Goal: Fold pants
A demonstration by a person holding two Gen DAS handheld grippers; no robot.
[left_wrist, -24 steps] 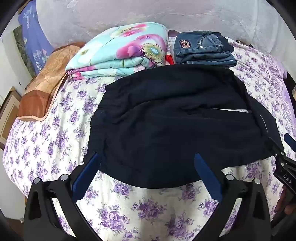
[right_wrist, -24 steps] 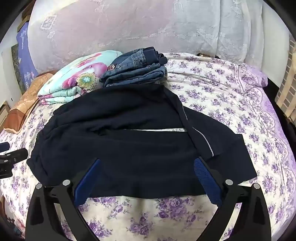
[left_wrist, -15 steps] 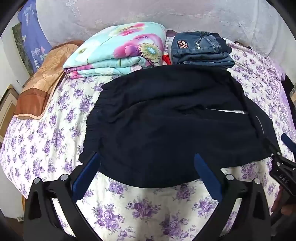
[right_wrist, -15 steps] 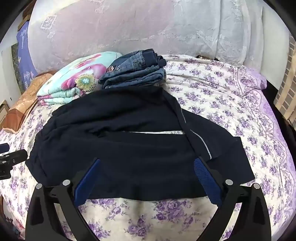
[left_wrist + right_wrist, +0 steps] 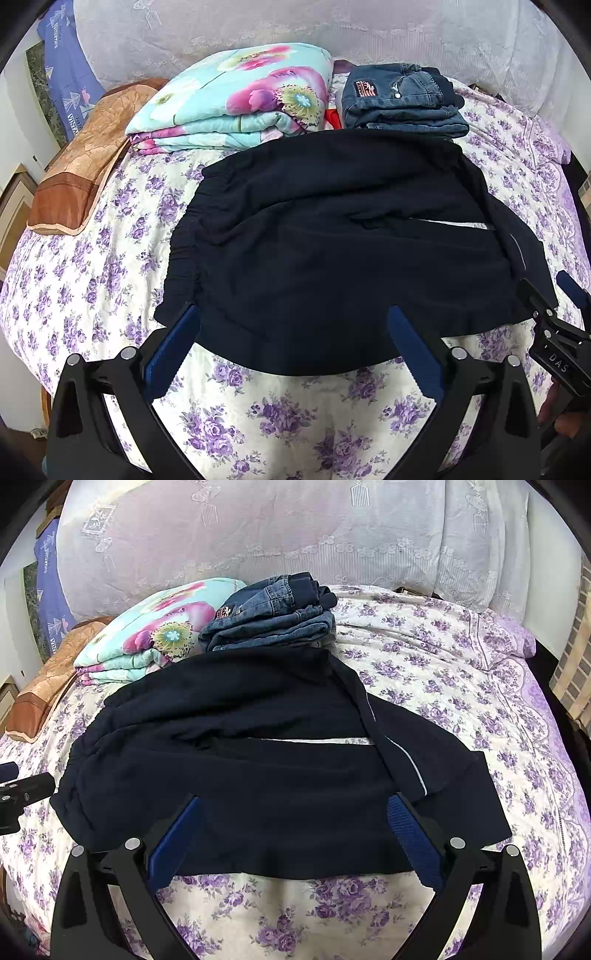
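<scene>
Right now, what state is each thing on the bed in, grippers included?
Dark pants: spread on the bed, partly folded, not held.
Jeans: folded, stacked behind the pants.
Floral blanket: folded, beside the jeans.
Left gripper: open, empty, above the pants' near edge.
Right gripper: open, empty, above the pants' near edge.

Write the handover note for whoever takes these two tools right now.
Left tool: open, empty, over the near edge of the dark navy pants, waistband side.
Right tool: open, empty, over the near edge toward the leg ends.
Pants: on the floral bedspread, partly folded, one leg end lapped across.
Folded jeans and floral quilt lie behind.
Left: grip the near edge, finish folding.
</scene>
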